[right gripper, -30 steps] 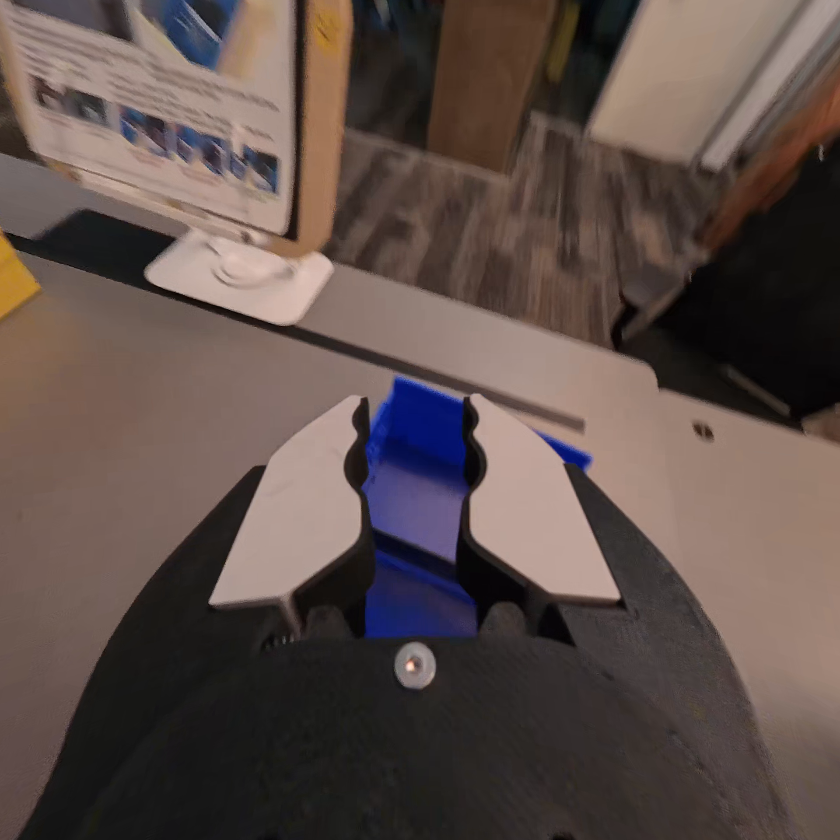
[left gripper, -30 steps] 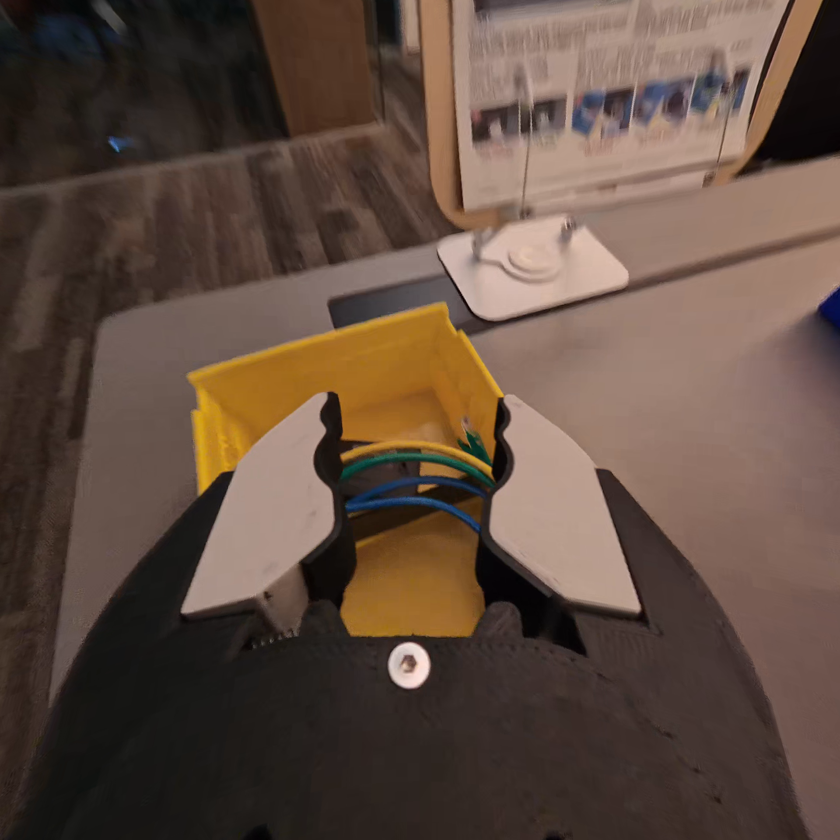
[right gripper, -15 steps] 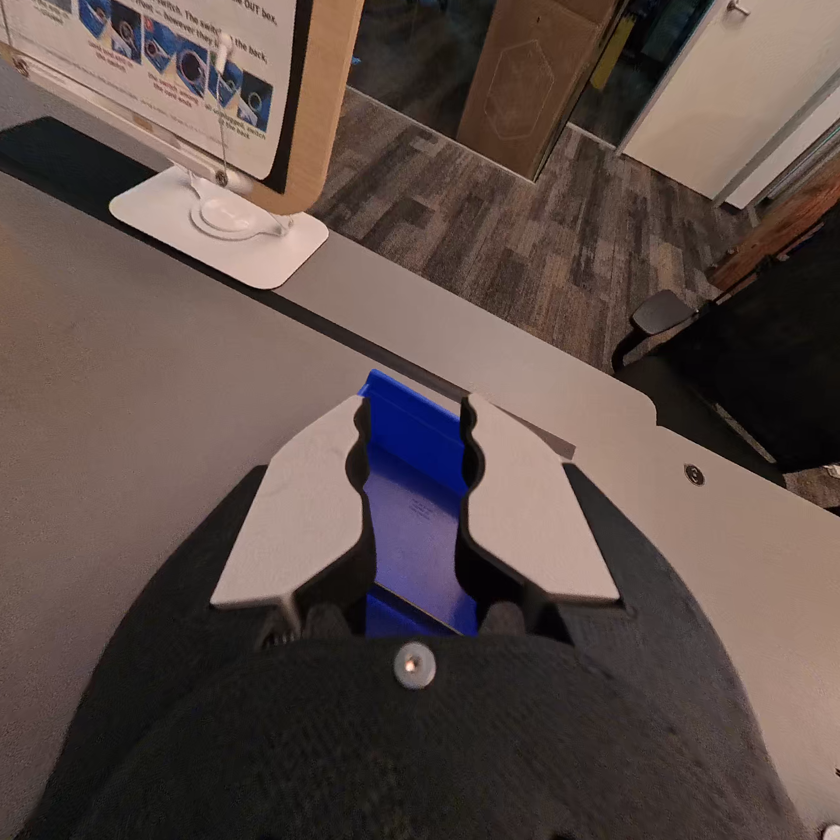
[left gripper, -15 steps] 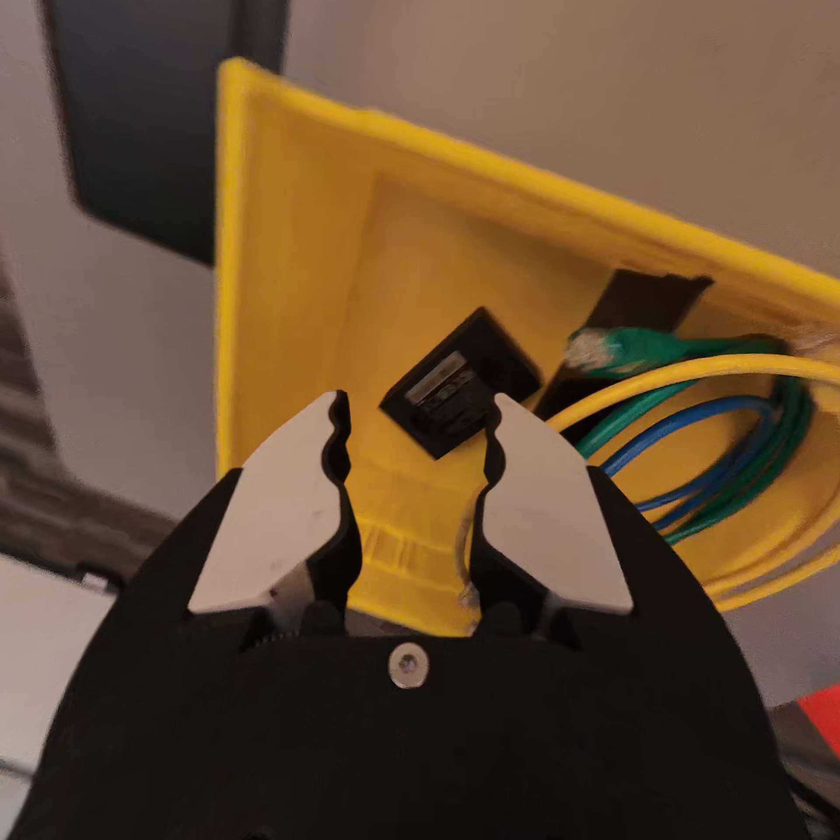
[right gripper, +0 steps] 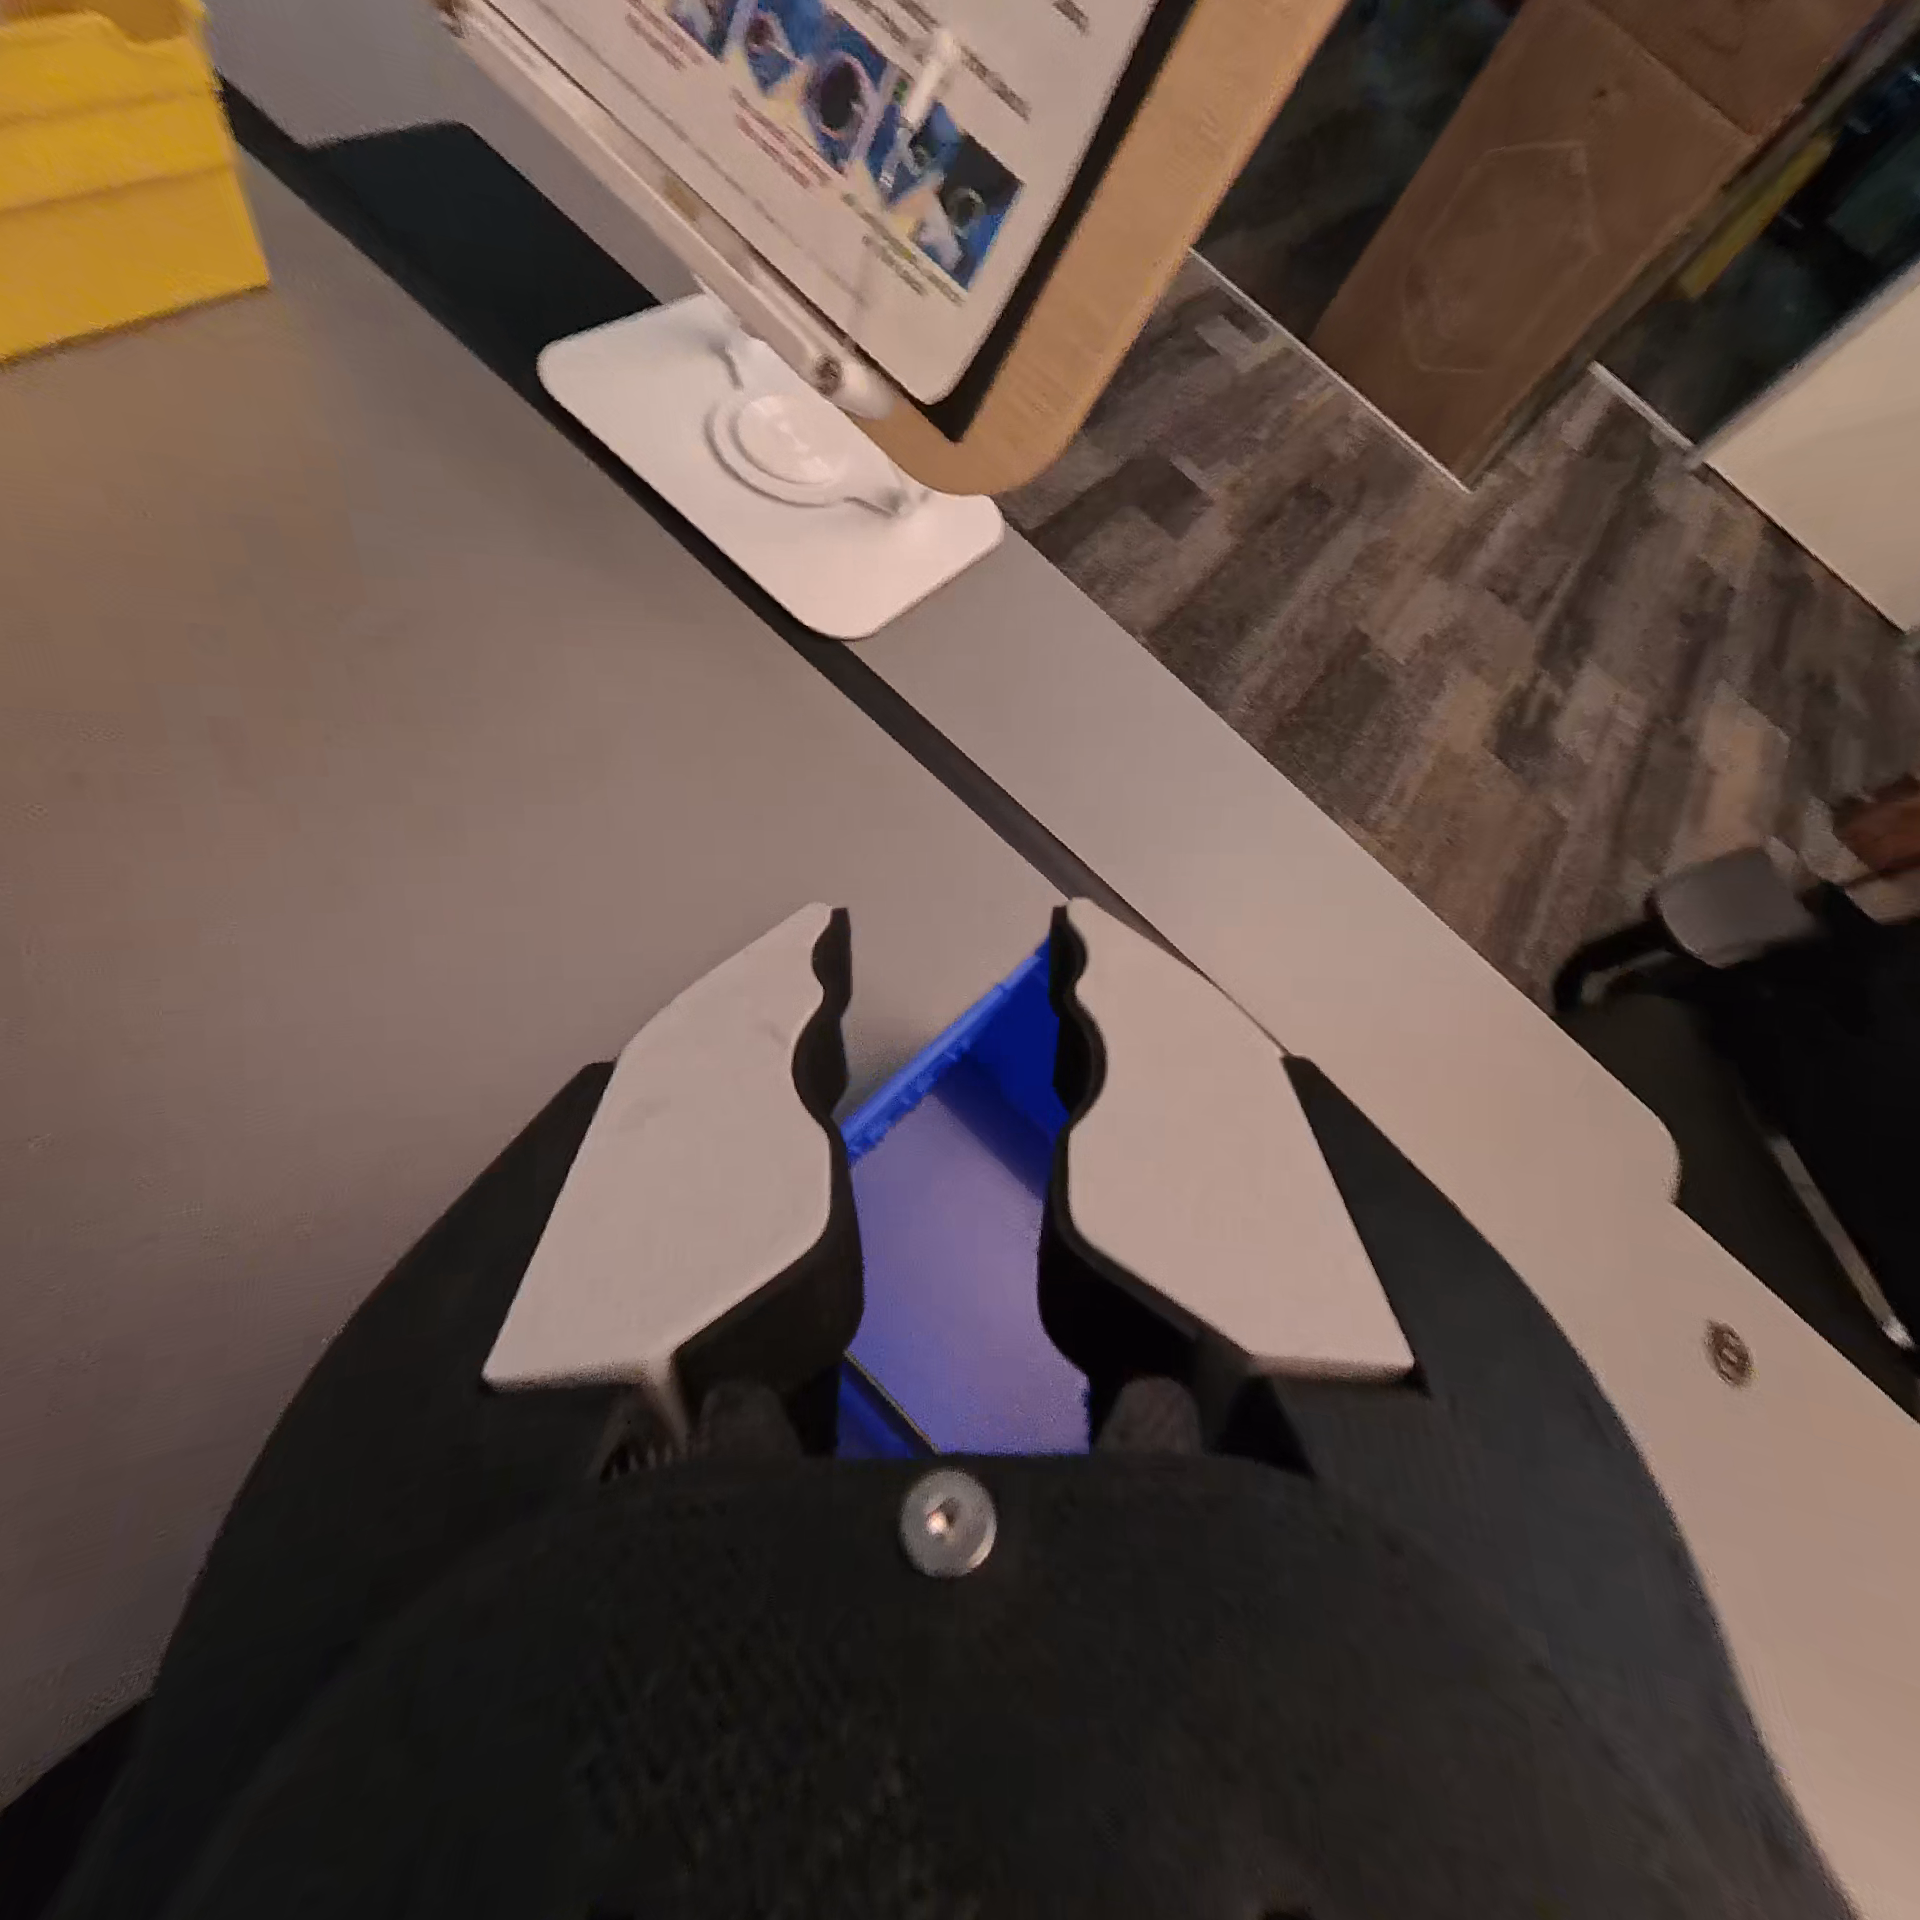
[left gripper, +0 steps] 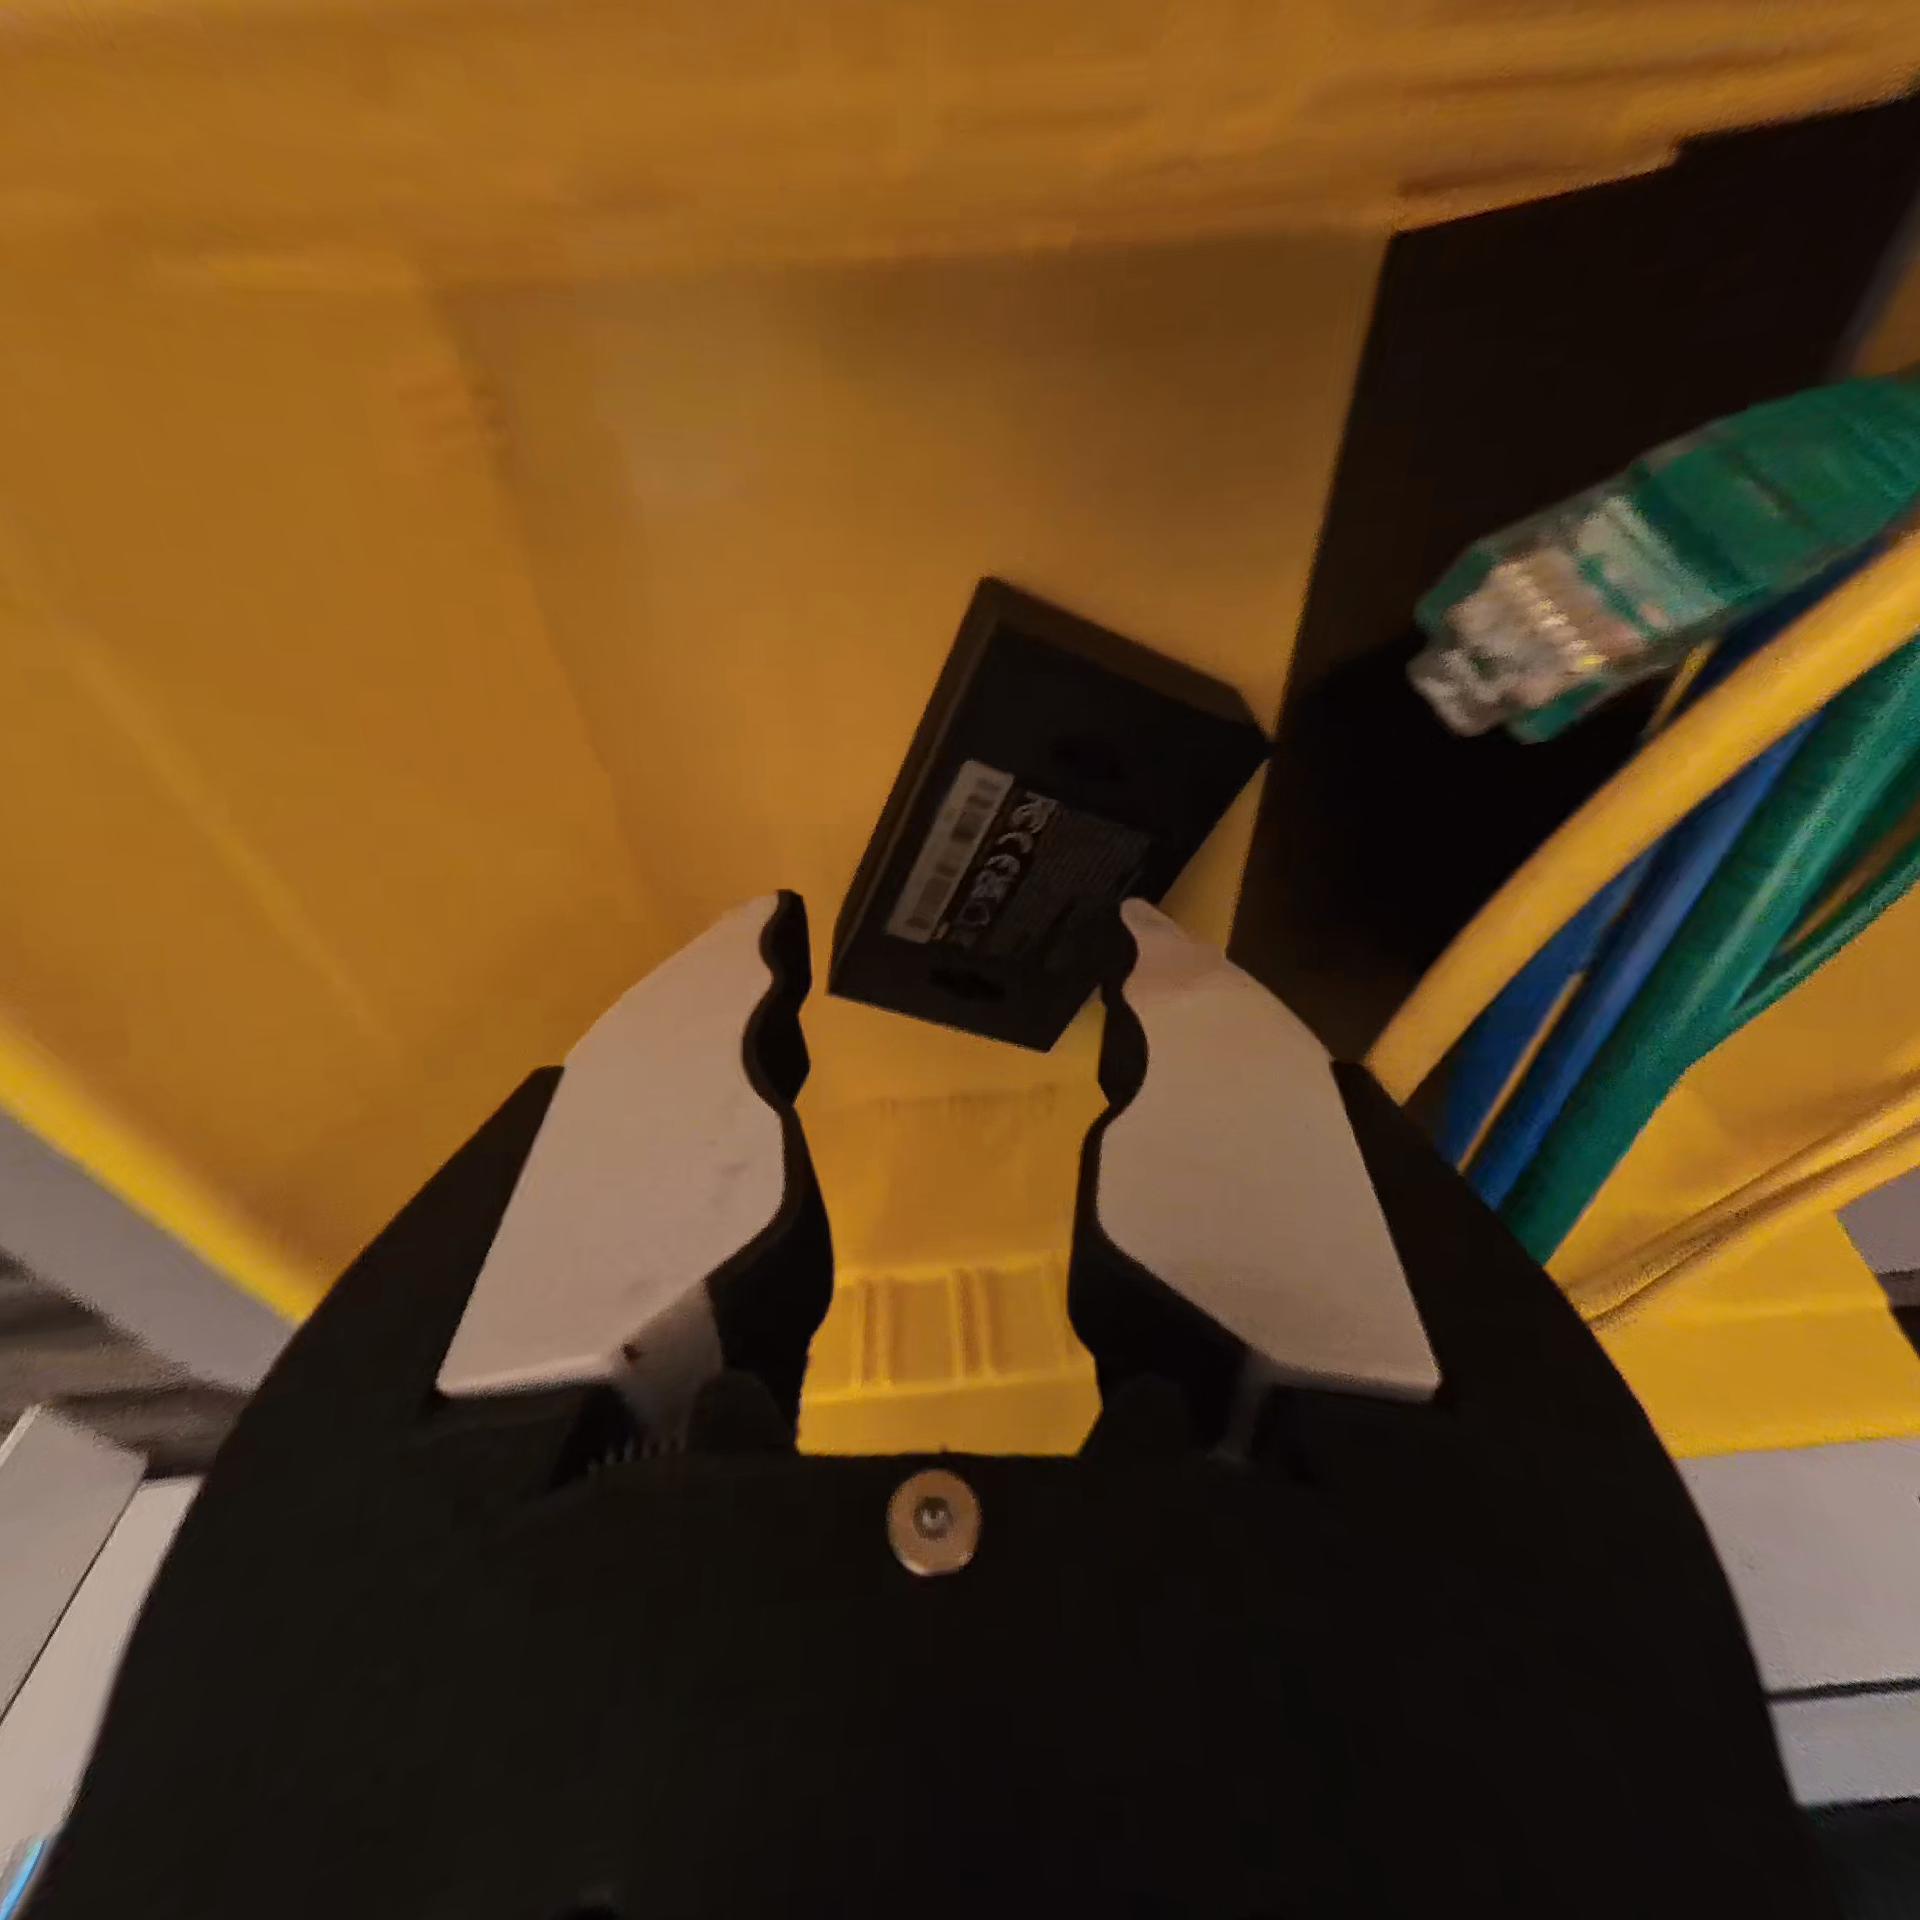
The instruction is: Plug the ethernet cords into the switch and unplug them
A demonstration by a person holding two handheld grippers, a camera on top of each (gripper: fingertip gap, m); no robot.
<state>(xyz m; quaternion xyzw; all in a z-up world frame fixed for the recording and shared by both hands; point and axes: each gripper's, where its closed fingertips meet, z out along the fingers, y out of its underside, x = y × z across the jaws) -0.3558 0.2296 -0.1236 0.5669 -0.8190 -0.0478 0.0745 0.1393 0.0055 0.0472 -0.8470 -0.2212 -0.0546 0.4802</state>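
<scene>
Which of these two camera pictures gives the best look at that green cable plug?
The left wrist view. The green cable's clear plastic plug shows close up at the right, inside the yellow plastic bin, pointing left. The right wrist view shows no plug, only a corner of the yellow bin.

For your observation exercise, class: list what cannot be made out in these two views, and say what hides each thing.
- Switch, left wrist view: only its labelled face shows; no ports visible.
- Cords, left wrist view: their far ends run off the right edge.
- Blue bin, right wrist view: mostly hidden behind the right claw.
- Yellow bin, right wrist view: cut off by the left edge.
</scene>
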